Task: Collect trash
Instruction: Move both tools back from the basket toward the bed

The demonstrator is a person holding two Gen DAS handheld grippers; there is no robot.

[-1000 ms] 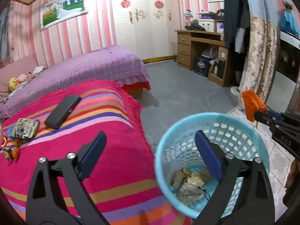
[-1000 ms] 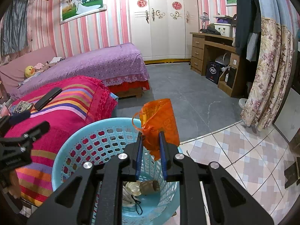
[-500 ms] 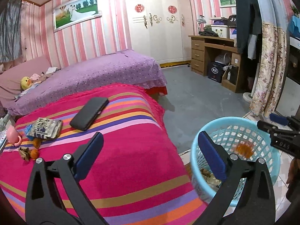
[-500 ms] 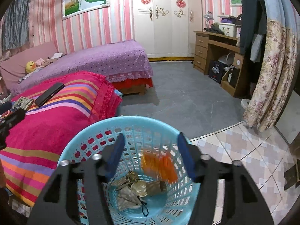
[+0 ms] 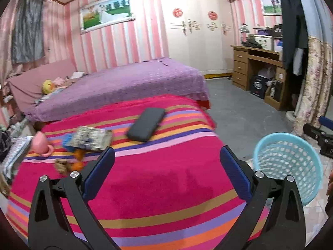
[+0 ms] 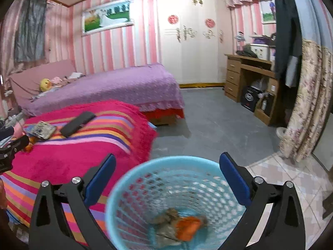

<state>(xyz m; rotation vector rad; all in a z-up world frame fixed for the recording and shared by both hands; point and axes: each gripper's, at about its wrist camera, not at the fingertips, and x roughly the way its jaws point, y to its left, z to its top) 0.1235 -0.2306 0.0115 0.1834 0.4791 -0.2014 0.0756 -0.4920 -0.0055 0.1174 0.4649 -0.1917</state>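
The striped bed (image 5: 145,198) fills the left wrist view, with the blue basket (image 5: 289,166) standing on the floor at its right edge. The remaining trash (image 5: 68,164) is seen on the bed's far left, ahead and left of the left gripper (image 5: 166,170), whose jaws are held wide with nothing between them. The left hand is judged the nearer. The right gripper (image 6: 167,179) is poised above the basket, its jaws opening and empty; an orange bag (image 6: 187,228) lies inside among other scraps.
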